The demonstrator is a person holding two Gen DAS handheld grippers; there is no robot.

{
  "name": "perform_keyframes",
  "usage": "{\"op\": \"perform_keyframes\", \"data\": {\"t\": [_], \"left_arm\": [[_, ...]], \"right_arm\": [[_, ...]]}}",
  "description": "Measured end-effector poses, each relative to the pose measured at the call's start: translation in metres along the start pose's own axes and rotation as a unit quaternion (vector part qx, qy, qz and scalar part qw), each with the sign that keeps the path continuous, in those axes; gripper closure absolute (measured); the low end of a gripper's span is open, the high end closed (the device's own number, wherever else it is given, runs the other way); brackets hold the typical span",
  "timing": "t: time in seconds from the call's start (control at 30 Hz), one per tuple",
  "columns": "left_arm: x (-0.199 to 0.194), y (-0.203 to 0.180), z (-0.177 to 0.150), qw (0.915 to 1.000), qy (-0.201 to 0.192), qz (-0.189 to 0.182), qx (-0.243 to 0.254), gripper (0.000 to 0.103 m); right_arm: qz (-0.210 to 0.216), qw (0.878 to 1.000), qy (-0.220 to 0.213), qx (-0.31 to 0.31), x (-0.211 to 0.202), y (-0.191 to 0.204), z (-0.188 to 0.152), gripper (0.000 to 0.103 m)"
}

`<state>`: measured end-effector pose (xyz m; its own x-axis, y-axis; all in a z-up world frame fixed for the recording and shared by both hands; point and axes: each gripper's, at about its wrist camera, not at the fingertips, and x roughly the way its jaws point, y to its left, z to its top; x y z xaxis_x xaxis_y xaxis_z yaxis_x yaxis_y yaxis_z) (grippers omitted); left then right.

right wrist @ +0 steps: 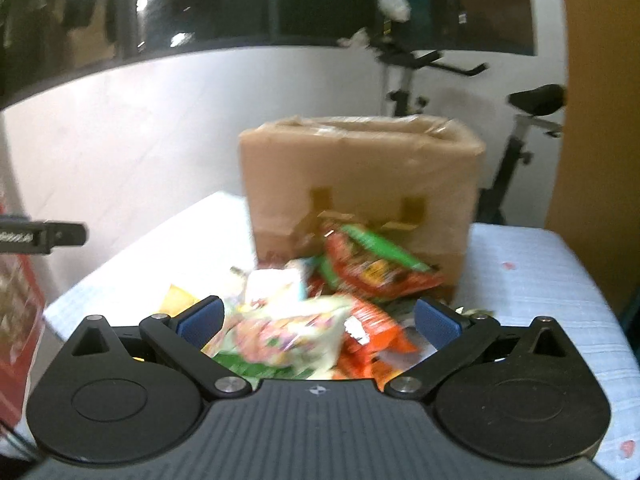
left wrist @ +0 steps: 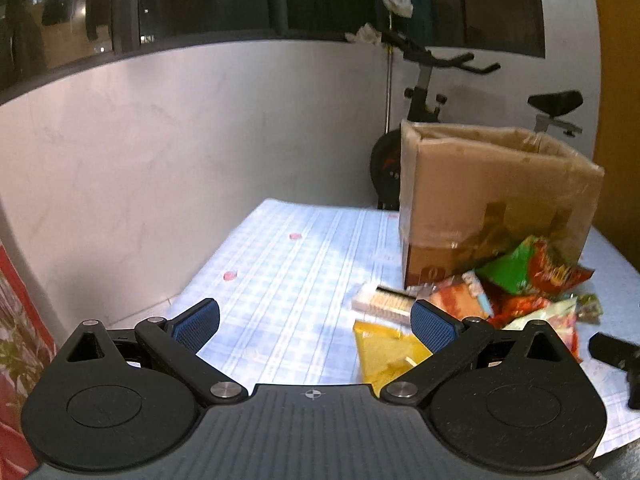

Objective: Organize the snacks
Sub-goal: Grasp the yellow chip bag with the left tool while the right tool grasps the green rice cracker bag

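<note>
A heap of snack packets [left wrist: 532, 280] lies on the checked tablecloth in front of an open cardboard box [left wrist: 492, 196]. In the left wrist view my left gripper [left wrist: 316, 322] is open over bare cloth, left of the heap, with a yellow packet [left wrist: 388, 350] and a wafer pack [left wrist: 384, 300] by its right finger. In the right wrist view, which is blurred, my right gripper [right wrist: 318, 318] is open just above the heap, over a pale packet [right wrist: 288, 332] and orange-red bags [right wrist: 376, 268]. The box [right wrist: 360, 184] stands right behind them.
The table [left wrist: 288, 264] runs along a white wall on the left. An exercise bike [left wrist: 428, 92] stands behind the box. A red poster [left wrist: 16, 328] shows at the far left. The other gripper's dark tip [left wrist: 616, 356] shows at the right edge.
</note>
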<state>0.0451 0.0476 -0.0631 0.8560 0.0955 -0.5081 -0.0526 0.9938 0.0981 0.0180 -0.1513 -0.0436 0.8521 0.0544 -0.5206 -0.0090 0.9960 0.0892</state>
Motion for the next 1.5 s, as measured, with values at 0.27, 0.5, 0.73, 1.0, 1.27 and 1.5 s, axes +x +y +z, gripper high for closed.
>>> {"op": "perform_keyframes", "data": {"t": [0.27,0.5,0.73,1.0,1.27,1.5], "left_arm": [[0.023,0.008,-0.012,0.9997,0.021,-0.007,-0.008,0.001],[0.034,0.015,-0.023,0.9990,0.038,-0.015,-0.017,0.001],[0.045,0.017,-0.031,0.9984,0.047,-0.029,-0.014,0.001],[0.055,0.001,-0.035,0.9964,0.051,-0.068,0.002,0.001],[0.080,-0.019,-0.040,0.9921,0.074,-0.099,0.017,0.001],[0.094,-0.033,-0.047,0.9889,0.092,-0.112,0.031,0.001]], "right_arm": [[0.005,0.998,0.055,-0.033,0.044,0.023,-0.024,0.000],[0.011,0.994,0.088,-0.057,0.068,0.043,-0.035,0.000],[0.004,0.987,0.135,-0.082,0.092,0.056,-0.047,0.005],[0.026,0.995,0.092,-0.039,0.077,0.038,-0.046,0.022],[0.007,0.999,0.042,-0.032,0.061,0.027,-0.045,0.023],[0.004,0.999,0.035,-0.023,0.057,0.019,-0.045,0.023]]}}
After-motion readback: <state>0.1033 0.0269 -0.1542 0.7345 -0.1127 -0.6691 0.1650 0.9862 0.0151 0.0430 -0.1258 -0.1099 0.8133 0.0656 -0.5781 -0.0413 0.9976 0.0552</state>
